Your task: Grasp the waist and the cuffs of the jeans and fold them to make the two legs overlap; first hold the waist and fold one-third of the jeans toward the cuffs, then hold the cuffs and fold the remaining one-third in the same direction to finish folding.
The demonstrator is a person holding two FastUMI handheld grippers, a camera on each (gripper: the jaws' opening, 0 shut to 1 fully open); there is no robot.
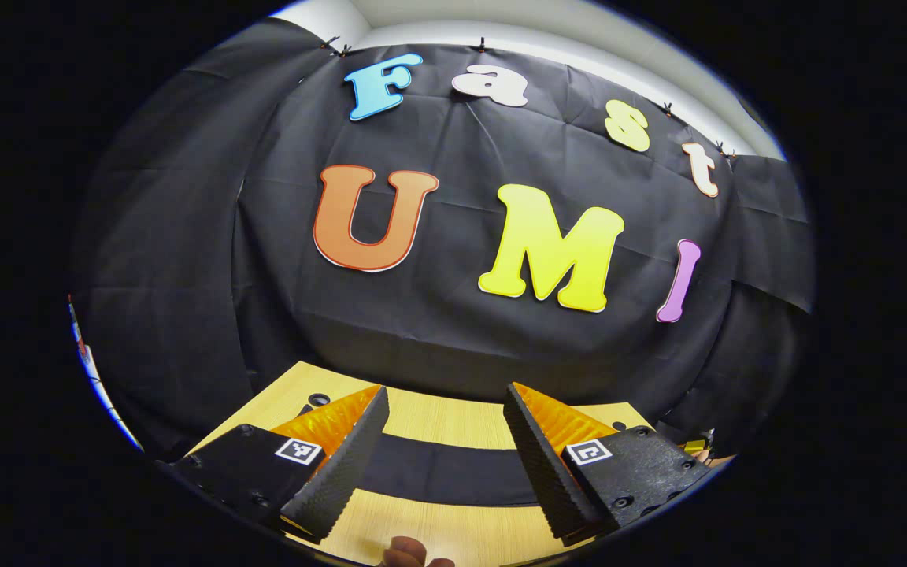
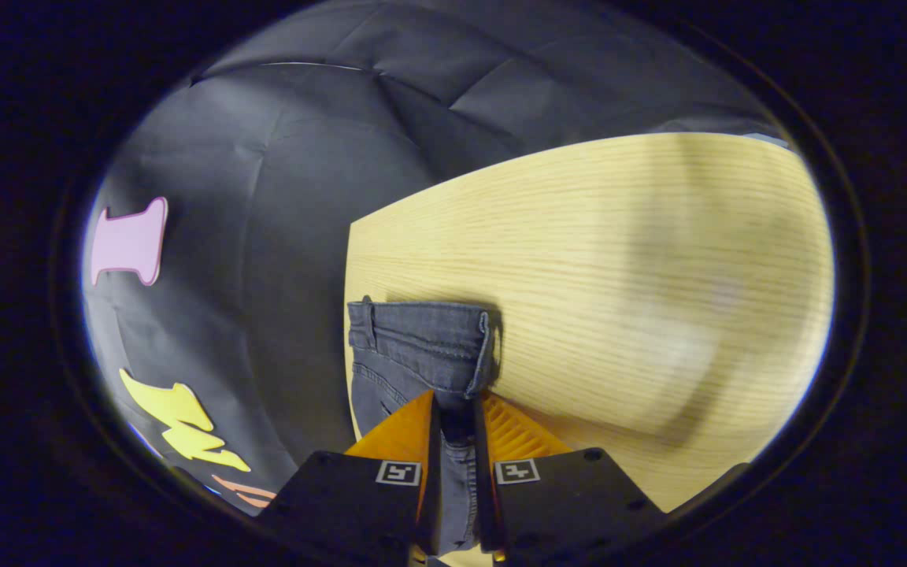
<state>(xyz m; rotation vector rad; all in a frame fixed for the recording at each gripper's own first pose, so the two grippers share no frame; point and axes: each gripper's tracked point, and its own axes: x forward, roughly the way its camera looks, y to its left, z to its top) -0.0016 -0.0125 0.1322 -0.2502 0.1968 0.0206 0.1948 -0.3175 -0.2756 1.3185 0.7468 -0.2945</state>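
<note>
In the right gripper view the grey-blue jeans [image 2: 414, 346] lie at the left edge of the wooden table [image 2: 619, 276], waistband end toward the far side. My right gripper [image 2: 453, 409] is shut on the denim, both fingers pressing a fold of it between them. In the left gripper view my left gripper [image 1: 446, 425] stands open above the table [image 1: 438, 413] with nothing between its fingers. A dark band [image 1: 446, 472] lies across the table beneath it; I cannot tell whether it is the jeans.
The black cloth wall [image 1: 438, 315] rises just behind the table's far edge. In the right gripper view a broad stretch of bare tabletop spreads to the right of the jeans. A fingertip [image 1: 410, 553] shows at the bottom of the left gripper view.
</note>
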